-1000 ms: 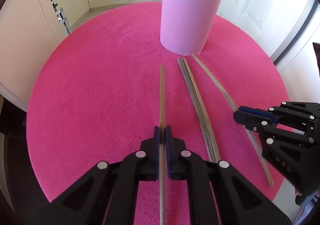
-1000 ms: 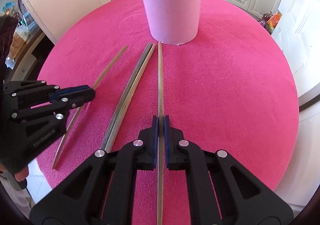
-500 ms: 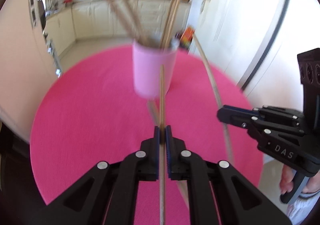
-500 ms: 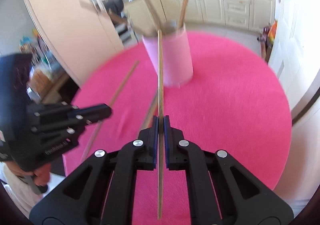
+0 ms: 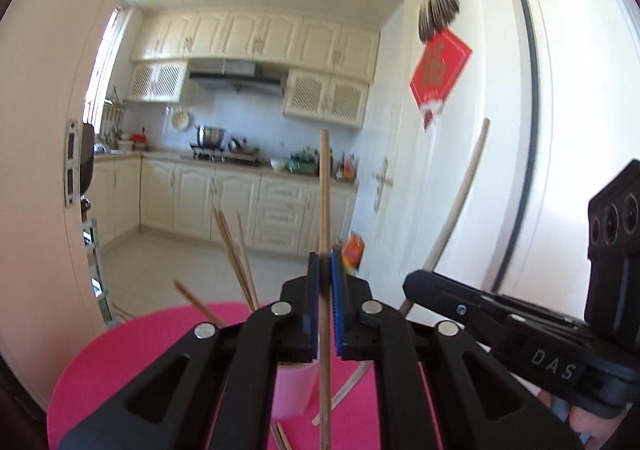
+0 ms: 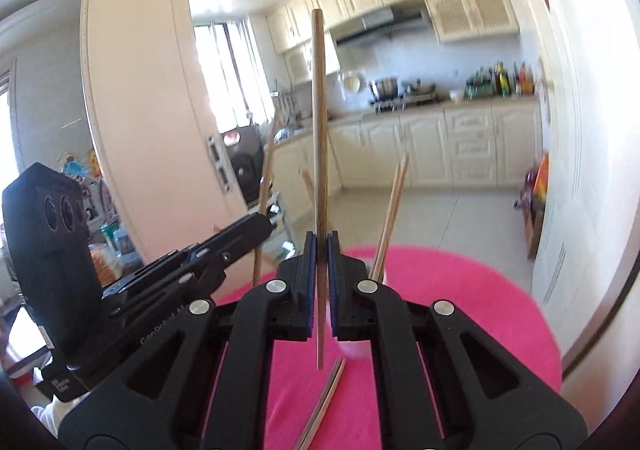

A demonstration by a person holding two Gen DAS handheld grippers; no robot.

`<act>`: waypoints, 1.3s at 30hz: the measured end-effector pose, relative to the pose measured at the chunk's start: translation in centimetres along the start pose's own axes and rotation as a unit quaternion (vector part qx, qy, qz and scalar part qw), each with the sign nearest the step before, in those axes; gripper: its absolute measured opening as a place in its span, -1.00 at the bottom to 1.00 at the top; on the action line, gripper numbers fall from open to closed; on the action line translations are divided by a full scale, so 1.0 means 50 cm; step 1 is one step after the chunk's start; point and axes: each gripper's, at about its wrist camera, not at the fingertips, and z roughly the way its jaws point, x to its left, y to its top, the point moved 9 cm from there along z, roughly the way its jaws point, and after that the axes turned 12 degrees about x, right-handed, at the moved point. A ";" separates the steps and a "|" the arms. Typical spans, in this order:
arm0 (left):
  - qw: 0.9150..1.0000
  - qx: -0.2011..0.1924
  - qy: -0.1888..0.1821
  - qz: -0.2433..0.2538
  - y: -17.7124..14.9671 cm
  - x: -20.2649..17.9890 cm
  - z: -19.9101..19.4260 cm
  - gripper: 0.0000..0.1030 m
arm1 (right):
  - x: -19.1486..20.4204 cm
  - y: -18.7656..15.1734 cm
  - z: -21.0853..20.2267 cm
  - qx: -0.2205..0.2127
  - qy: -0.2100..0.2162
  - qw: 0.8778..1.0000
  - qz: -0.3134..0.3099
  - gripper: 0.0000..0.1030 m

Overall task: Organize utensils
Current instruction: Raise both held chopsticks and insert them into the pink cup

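The round table under its bright pink towelling cloth (image 6: 460, 290) lies below both my claws. On it stands the pale pink cylindrical holder (image 5: 294, 390), mostly hidden behind my fingers, with several thin wooden chopsticks (image 5: 234, 250) fanning out of its top. Two more flat chopsticks, a pair lying side by side (image 6: 324, 398), wait on the cloth just in front of the holder.

My left claw (image 5: 325, 314) is clamped on one long wooden chopstick (image 5: 325, 186), gripped a little below its middle so it points up and away from me. My right claw (image 6: 319, 282) pinches another chopstick (image 6: 319, 110) the same way.

These sticks look light, stiff and smooth — I judge they could pivot or slide in a narrow pinch. A hold near the middle should steady them, and I would tip each end into the holder slowly — a knock could topple it.
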 end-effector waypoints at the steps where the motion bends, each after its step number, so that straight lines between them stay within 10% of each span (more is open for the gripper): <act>1: 1.000 -0.014 0.002 -0.004 0.013 0.007 0.002 -0.88 | -0.002 0.009 0.001 -0.005 -0.002 1.000 0.001 -0.89; 12: 0.988 -0.145 0.023 -0.055 0.085 0.058 0.012 -0.88 | -0.046 0.056 0.039 -0.063 -0.042 0.997 -0.001 -0.89; 30: 0.990 -0.120 0.038 -0.062 0.044 0.095 0.110 -0.88 | -0.088 0.020 0.122 -0.040 -0.039 0.998 0.027 -0.89; 39: 0.977 -0.197 0.041 -0.065 0.062 0.096 0.053 -0.88 | -0.092 0.018 0.124 -0.039 -0.031 0.998 0.031 -0.89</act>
